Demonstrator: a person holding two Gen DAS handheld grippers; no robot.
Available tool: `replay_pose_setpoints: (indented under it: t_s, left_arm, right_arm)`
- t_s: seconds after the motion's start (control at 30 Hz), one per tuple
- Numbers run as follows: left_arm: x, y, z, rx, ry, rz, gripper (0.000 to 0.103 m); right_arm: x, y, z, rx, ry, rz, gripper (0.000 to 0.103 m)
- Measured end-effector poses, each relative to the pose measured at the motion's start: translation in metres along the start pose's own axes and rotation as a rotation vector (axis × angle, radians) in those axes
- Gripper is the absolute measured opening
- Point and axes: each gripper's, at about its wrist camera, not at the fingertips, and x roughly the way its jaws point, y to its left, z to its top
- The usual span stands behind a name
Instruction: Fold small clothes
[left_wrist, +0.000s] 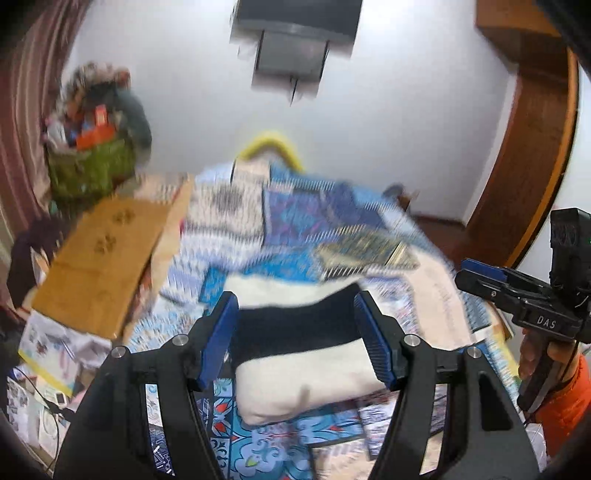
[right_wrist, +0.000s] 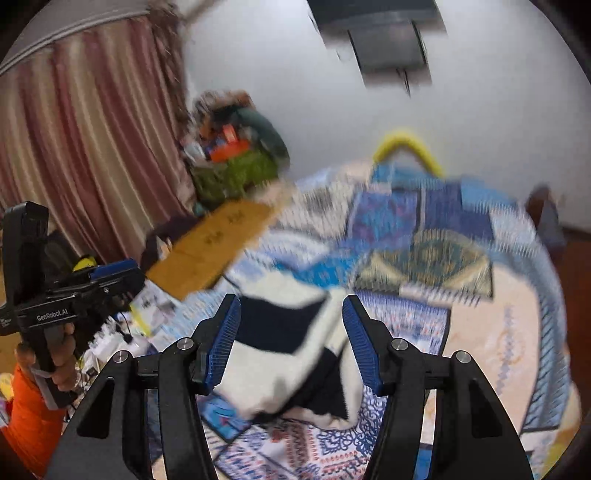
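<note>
Patterned bedspread (left_wrist: 280, 218) under folded black-and-white garment (left_wrist: 306, 354), beyond both gaping, empty tools.

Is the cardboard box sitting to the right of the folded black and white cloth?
No, in the left wrist view the cardboard box lies to the left of the black and white cloth, at the edge of the patterned bedspread.

white wall (left_wrist: 388, 103), striped curtain (right_wrist: 85, 133) (pinkish), patterned bedspread (right_wrist: 424, 236).
</note>
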Motion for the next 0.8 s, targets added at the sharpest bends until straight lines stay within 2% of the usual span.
replay_pose_setpoints:
  t_s: [0.23, 0.43, 0.5, 0.63, 0.73, 0.8]
  left_arm:
    - [-0.104, -0.050, -0.001, 0.061, -0.229, 0.018, 0.065]
    - [-0.160, -0.076, -0.021, 0.101, -0.359, 0.069, 0.065]
    - [-0.170, -0.081, -0.030, 0.101, -0.384, 0.075, 0.067]
    - [-0.183, -0.088, -0.042, 0.101, -0.420, 0.105, 0.087]
    - [-0.187, -0.091, -0.050, 0.104, -0.427, 0.115, 0.092]
    - [-0.186, -0.092, -0.053, 0.103, -0.430, 0.127, 0.095]
  right_arm:
    - [-0.088, 0.064, 0.007, -0.141, -0.236, -0.007, 0.055]
    - [-0.143, 0.103, -0.009, -0.203, -0.390, -0.031, 0.056]
    - [-0.150, 0.110, -0.015, -0.202, -0.415, -0.039, 0.066]
    - [-0.157, 0.118, -0.026, -0.190, -0.442, -0.068, 0.083]
    - [-0.157, 0.119, -0.028, -0.181, -0.444, -0.097, 0.091]
    - [-0.155, 0.117, -0.029, -0.171, -0.441, -0.119, 0.103]
